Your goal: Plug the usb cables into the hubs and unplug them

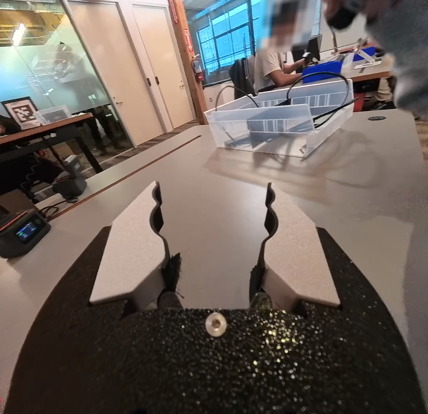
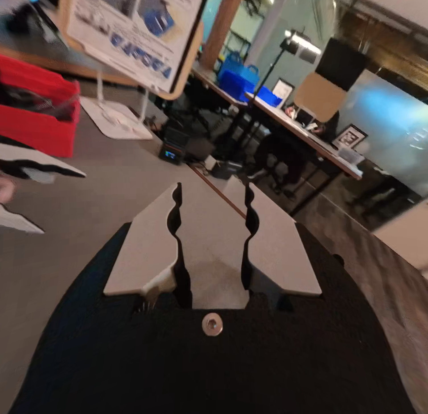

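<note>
In the left wrist view, a clear plastic tray (image 1: 324, 134) stands on the grey table (image 1: 208, 171) ahead and to the right. It holds grey USB hubs (image 1: 280, 124) and black cables (image 1: 317, 77) that loop above its rim. My left gripper (image 1: 213, 192) is open and empty, low over the table, well short of the tray. My right gripper (image 2: 213, 187) is open and empty above the table near its edge. The left gripper's fingers (image 2: 53, 168) also show at the left edge of the right wrist view. No hub or cable shows in the right wrist view.
A small dark device with a lit screen (image 1: 23, 234) sits at the table's left edge; it also shows in the right wrist view (image 2: 170, 156). A red bin (image 2: 39, 120) and a sign on a white stand (image 2: 129, 32) stand to the left. A grey sleeve (image 1: 407, 55) hangs at the upper right. About 20 centimetres separates my left fingertips from my right.
</note>
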Tool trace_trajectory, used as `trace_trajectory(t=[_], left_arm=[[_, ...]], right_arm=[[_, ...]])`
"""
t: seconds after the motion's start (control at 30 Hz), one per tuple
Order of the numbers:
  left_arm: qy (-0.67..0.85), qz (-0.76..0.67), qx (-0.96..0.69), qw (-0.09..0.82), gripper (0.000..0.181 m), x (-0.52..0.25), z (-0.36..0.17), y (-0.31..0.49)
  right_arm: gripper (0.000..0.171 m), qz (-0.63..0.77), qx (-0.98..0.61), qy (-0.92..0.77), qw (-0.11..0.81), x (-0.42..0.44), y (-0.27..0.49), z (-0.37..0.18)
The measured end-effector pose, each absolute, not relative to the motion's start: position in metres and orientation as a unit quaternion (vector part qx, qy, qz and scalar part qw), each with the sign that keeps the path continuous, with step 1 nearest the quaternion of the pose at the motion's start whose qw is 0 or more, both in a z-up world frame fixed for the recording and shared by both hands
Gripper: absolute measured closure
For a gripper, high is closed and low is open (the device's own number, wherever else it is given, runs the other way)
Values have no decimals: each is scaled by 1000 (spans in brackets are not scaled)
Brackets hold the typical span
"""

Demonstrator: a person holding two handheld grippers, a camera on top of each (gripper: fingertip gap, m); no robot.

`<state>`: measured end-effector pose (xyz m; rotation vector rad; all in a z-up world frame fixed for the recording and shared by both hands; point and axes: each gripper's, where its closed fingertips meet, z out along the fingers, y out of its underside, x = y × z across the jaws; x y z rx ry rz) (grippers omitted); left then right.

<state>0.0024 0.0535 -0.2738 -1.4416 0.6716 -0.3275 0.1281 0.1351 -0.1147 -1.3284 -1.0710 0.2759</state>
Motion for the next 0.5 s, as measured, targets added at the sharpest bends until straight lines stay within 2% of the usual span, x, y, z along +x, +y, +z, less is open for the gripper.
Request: trace_trajectory(t=[0.1, 0.27, 0.37, 0.5], left_arm=[[269, -127, -644, 705, 91, -11, -268, 58], [239, -131, -647, 712, 91, -21, -264, 60], [240, -103, -647, 716, 91, -27, -264, 59], [236, -102, -646, 718, 91, -29, -259, 59]], right_arm=[[119, 210, -529, -436, 697, 79, 121, -143], [120, 226, -524, -388, 724, 44, 164, -224], [120, 279, -523, -382, 709, 41, 158, -234], [121, 275, -526, -388, 706, 48, 164, -246]])
